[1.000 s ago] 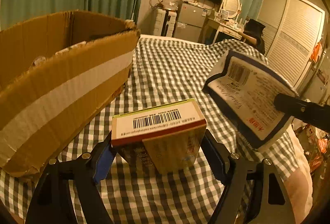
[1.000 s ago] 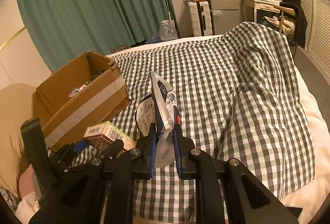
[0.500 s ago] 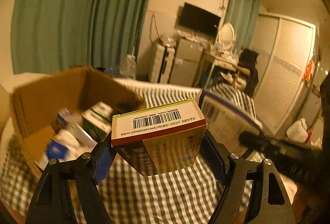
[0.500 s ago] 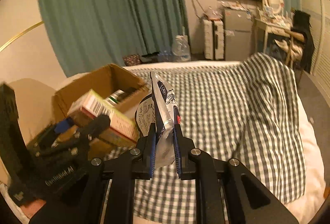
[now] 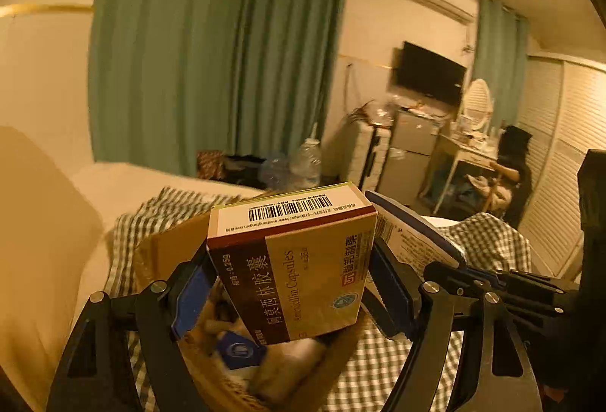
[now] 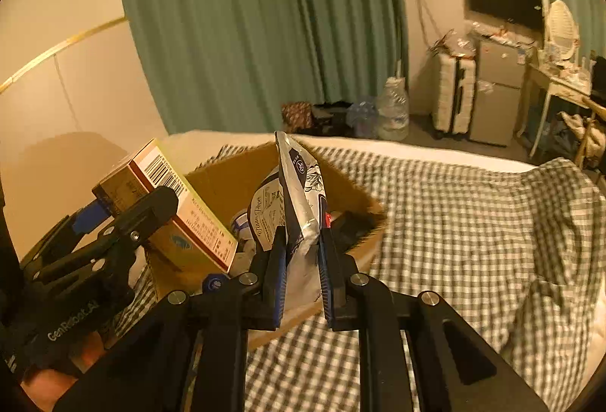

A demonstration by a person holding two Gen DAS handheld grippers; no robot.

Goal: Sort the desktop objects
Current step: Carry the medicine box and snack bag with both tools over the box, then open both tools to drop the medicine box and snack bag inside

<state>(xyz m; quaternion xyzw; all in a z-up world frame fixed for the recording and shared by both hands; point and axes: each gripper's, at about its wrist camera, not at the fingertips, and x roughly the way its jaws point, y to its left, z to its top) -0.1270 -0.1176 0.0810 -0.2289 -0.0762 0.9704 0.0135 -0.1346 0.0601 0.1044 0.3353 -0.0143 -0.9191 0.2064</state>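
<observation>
- Left wrist view: our left gripper (image 5: 291, 289) is clamped on a medicine box (image 5: 291, 260), blue pads pressing both side faces.
- The medicine box is tan/gold with a dark red band, white top face with a barcode, Chinese text plus "Capsules" down the front; it is tilted, held in the air above the cardboard box (image 5: 166, 252).
- The cardboard box sits open on the checked bedspread (image 5: 488, 241); inside we see blurred items, one a blue packet with a round logo (image 5: 238, 351).
- To the right, a tissue pack (image 5: 413, 237) with white printed face, barcode and navy edge pokes out from behind the medicine box; our right gripper (image 5: 466, 273) is seen side-on, so we cannot tell its grip from this view.
- Right wrist view: our right gripper (image 6: 301, 256) is clenched on the tissue pack (image 6: 295, 207), fingers squeezing its lower part.
- The tissue pack stands on edge, crinkled, silver-white with a navy stripe and script lettering, held over the near wall of the cardboard box (image 6: 363, 249).
- The left gripper (image 6: 128, 218) comes in from the left holding the medicine box (image 6: 170, 207), barcode face up and tilted, over the box's left side.
- The cardboard box rests on the checked bedspread (image 6: 473, 222); contents are dark and hard to read.
- Background: green curtain (image 6: 257, 25), wall TV (image 6: 503, 0), white suitcase (image 6: 454, 97).
</observation>
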